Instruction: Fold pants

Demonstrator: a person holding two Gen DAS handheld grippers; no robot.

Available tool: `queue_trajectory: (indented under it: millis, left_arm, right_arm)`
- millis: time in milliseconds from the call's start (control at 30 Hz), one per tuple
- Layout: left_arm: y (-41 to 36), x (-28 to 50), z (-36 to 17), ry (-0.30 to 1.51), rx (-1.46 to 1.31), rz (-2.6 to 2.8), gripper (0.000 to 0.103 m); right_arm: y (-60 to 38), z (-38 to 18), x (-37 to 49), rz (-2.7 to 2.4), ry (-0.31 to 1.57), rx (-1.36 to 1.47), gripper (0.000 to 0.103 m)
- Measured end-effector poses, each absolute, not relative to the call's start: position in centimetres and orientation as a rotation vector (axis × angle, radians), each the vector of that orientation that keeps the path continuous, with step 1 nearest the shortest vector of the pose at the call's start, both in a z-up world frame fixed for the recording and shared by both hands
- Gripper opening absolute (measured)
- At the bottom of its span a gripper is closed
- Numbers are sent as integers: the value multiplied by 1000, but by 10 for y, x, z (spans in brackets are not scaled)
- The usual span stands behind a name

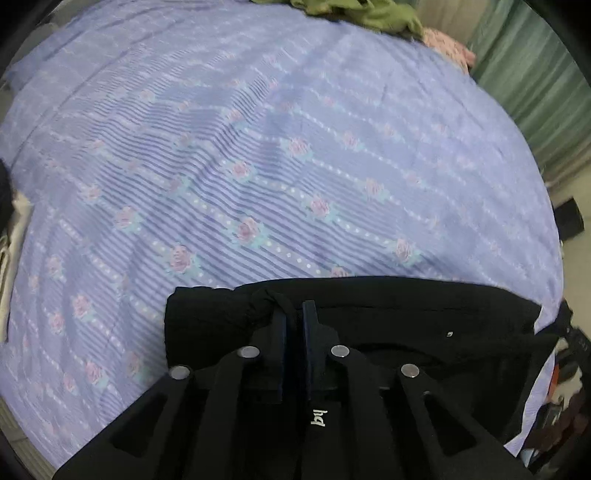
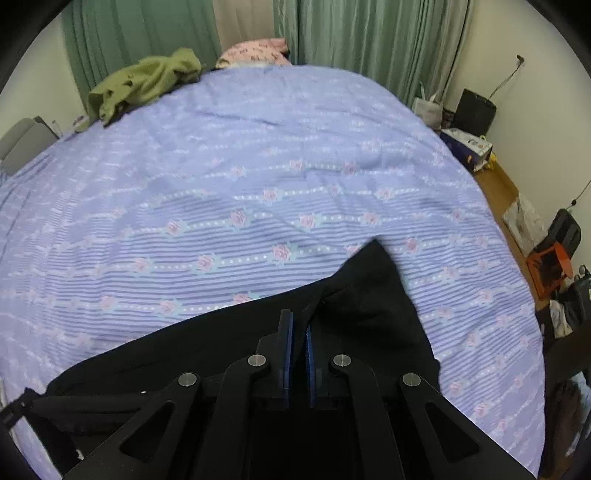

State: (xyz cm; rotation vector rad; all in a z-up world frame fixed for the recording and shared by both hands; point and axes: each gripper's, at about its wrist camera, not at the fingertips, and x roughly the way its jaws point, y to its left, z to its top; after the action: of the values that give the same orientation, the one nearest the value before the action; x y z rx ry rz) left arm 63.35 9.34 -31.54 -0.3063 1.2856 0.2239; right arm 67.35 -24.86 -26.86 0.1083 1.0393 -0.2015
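Down at the bottom of the left wrist view, my left gripper (image 1: 293, 308) points at the black pants (image 1: 406, 314). The pants lie on the near edge of the purple bed cover (image 1: 258, 147) and spread from the middle to the lower right of the frame. My 2 left fingers stand close together with a thin gap. A small bunch of pants cloth sits at their tips. I cannot tell if the pads press on it. The cover has pink flowers and fills most of the frame. At the top, right of the middle, lies a green cloth (image 1: 369, 14). Just right of it is a pink pillow (image 1: 447, 46). A green curtain (image 1: 535, 92) hangs at the upper right.

Over in the right wrist view, the pants (image 2: 369, 306) run from the lower left corner up to a point right of the middle. They lie on the same bed cover (image 2: 258, 147). My right gripper (image 2: 297, 321) is at the bottom middle. Its 2 fingers are squeezed together on a fold of the pants, which rises up to their tips. The green cloth (image 2: 147, 81) is at the upper left. The pink pillow (image 2: 258, 51) is at the top middle, with the curtain (image 2: 369, 44) behind it. A box (image 2: 469, 147) sits by the wall at the right.
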Motion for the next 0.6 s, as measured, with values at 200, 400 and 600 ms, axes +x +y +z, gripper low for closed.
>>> queue_trajectory:
  millis: [200,400,600]
  left_arm:
    - [87,637,-285,1166,-186,212,79]
    - [78,635,-245,1036,20,38,83]
    - [30,658,-253,1094,260,-413,82]
  right_arm:
    - [-251,-265,670,-244,1015,131,66]
    - [-244,-225,645,-204,921,100,68]
    - [-242,-220,608,-199,888,-23,71]
